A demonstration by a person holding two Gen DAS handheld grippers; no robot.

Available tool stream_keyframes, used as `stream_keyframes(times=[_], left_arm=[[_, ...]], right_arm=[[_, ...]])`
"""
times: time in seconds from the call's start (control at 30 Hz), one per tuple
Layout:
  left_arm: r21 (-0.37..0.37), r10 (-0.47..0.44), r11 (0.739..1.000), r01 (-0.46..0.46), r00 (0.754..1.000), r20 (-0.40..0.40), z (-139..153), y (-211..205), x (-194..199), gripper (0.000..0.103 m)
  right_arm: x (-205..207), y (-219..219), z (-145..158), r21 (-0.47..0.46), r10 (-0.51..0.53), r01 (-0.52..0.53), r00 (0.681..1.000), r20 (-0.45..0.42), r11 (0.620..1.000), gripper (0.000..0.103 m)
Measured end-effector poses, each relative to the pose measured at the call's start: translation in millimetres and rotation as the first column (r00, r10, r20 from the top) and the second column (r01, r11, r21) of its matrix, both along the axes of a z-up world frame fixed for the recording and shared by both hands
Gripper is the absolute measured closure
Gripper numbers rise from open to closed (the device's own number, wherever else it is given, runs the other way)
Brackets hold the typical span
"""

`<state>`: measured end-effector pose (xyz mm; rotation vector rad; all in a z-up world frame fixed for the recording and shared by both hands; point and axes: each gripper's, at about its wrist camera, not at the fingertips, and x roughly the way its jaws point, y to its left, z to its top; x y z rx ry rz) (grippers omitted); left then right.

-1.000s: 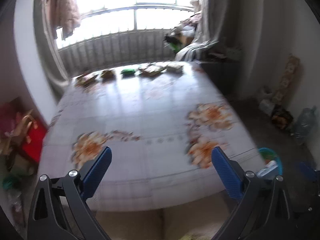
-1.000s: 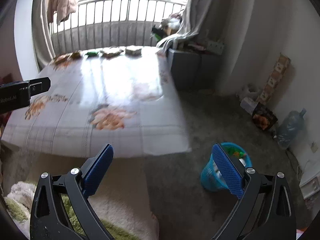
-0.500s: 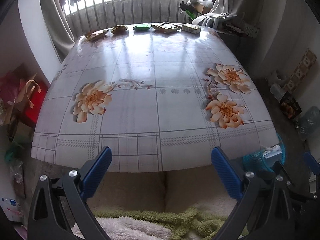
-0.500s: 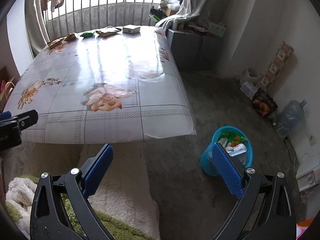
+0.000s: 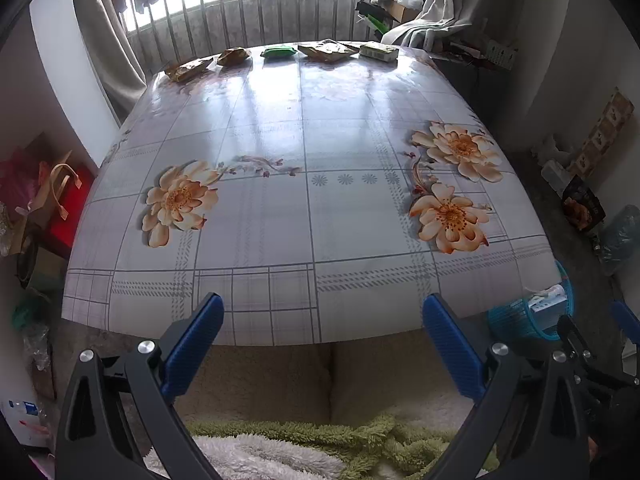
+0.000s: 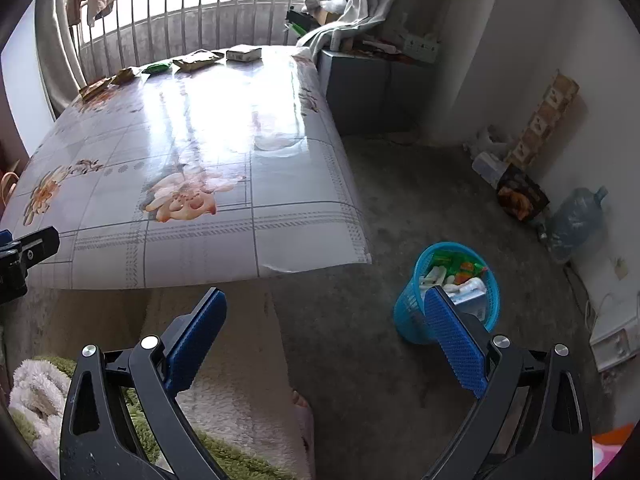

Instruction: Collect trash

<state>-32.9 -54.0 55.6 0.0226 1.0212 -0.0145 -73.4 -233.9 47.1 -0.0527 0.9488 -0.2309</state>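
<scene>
Both empty: left gripper point(image 5: 322, 338) and right gripper point(image 6: 324, 330) spread wide near table point(image 5: 304, 216) edge; wrappers point(image 5: 326, 50) lined along far side by window, well apart, blue bin point(image 6: 448, 292) on floor, ready for drops

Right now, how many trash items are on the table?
5, all in a row along the far edge by the railing: flat brown wrapper, crumpled brown wrapper, green packet, large brown packet, pale box. None looks hidden.
</scene>
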Motion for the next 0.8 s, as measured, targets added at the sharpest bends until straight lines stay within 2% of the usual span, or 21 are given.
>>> stream_keyframes(times=[0.8], left_arm=[[0.013, -0.015, 1.0, 0.015, 1.0, -0.01, -0.3, -10.4, 0.8, 0.005]], right_arm=[[2.3, -4.6, 1.9, -0.005, -0.005, 0.005, 1.0, 0.006, 1.0, 0.008]])
